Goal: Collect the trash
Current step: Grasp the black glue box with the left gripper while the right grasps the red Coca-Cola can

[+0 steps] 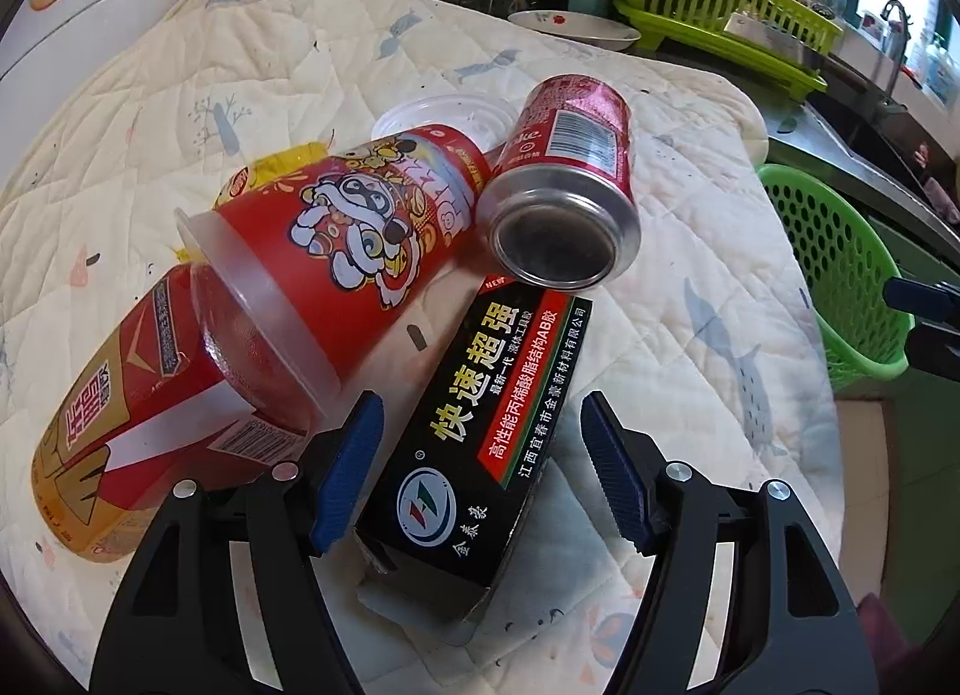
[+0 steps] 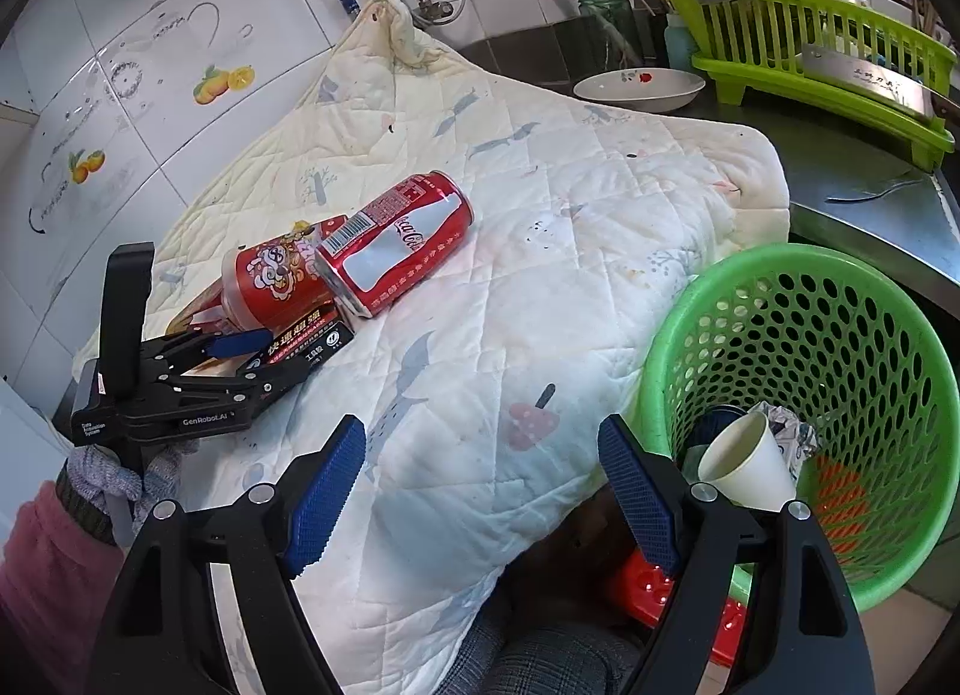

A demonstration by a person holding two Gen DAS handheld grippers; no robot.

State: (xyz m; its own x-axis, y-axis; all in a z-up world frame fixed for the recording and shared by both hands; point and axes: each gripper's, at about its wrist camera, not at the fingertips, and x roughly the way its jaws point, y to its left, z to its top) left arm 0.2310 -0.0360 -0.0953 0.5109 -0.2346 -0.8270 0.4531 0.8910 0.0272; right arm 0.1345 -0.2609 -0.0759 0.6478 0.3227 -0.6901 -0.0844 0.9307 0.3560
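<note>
On a quilted cloth [image 1: 690, 251] lie a black glue box [image 1: 474, 443], a red Coca-Cola can [image 1: 564, 179] on its side, a red plastic cup [image 1: 336, 239] with a cartoon print, and a red-and-gold bottle [image 1: 138, 425]. My left gripper [image 1: 483, 467] is open with its fingers on either side of the near end of the box; it also shows in the right wrist view [image 2: 264, 350]. My right gripper [image 2: 480, 491] is open and empty over the cloth's front edge. A green mesh basket [image 2: 798, 287] at the right holds a paper cup [image 2: 744, 461] and crumpled foil [image 2: 792, 431].
A lime dish rack [image 2: 822, 59] with a metal bowl and a white dish [image 2: 639, 89] stand at the back on the steel counter. Tiled wall runs along the left. A red stool top [image 2: 678, 593] shows below the basket. A clear lid [image 1: 444, 116] lies behind the cup.
</note>
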